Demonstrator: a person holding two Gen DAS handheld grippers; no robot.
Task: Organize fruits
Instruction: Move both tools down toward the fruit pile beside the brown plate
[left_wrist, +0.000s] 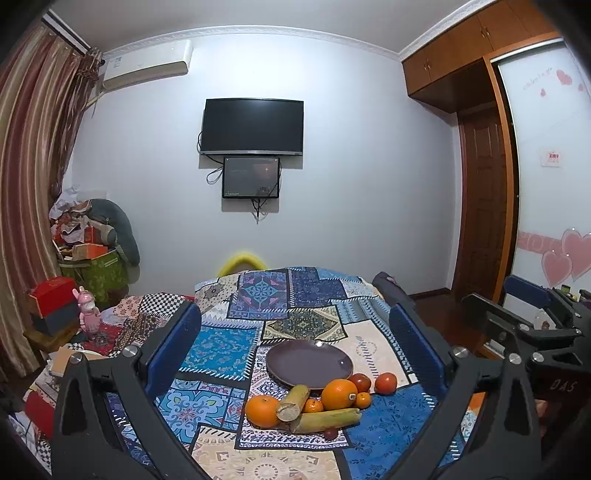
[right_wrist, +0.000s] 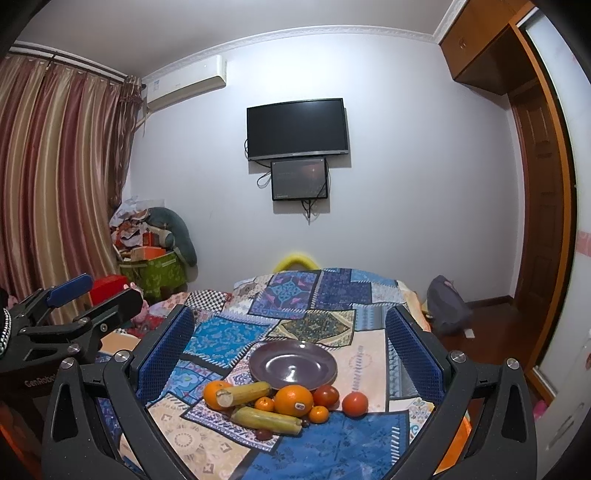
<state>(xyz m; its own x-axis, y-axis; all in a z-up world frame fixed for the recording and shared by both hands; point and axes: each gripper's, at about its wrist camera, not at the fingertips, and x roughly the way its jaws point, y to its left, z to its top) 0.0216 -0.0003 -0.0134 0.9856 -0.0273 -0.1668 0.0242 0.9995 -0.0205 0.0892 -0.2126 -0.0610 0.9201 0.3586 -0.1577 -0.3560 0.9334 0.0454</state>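
Patchwork cloth in blues and creams covers the table (right_wrist: 373, 365), and on it the purple plate (right_wrist: 293, 364) sits bare, which makes it the natural landmark. Just in front of the plate lies the whole pile: a stickered orange (right_wrist: 294, 399) at the near rim, a second orange (right_wrist: 215, 393) off to the plate's left, two yellow-green cut stalks (right_wrist: 246, 393) (right_wrist: 266, 420) that may be sugarcane, though the view is too coarse to be sure, small tangerines tucked between, and two red tomato-like fruits (right_wrist: 355, 404) to the plate's right front.

Nothing is on the plate yet, so the task looks to be at its very start, with the first pick not made. The right gripper (right_wrist: 291, 354) hangs above the near edge with its jaws spread wide and empty; the left gripper (left_wrist: 295, 350) is likewise wide apart and holds nothing.

The next move probably calls for lowering one gripper onto an outlying fruit, the loose red one right of the plate being easiest, closing gently on a round, rolling body.
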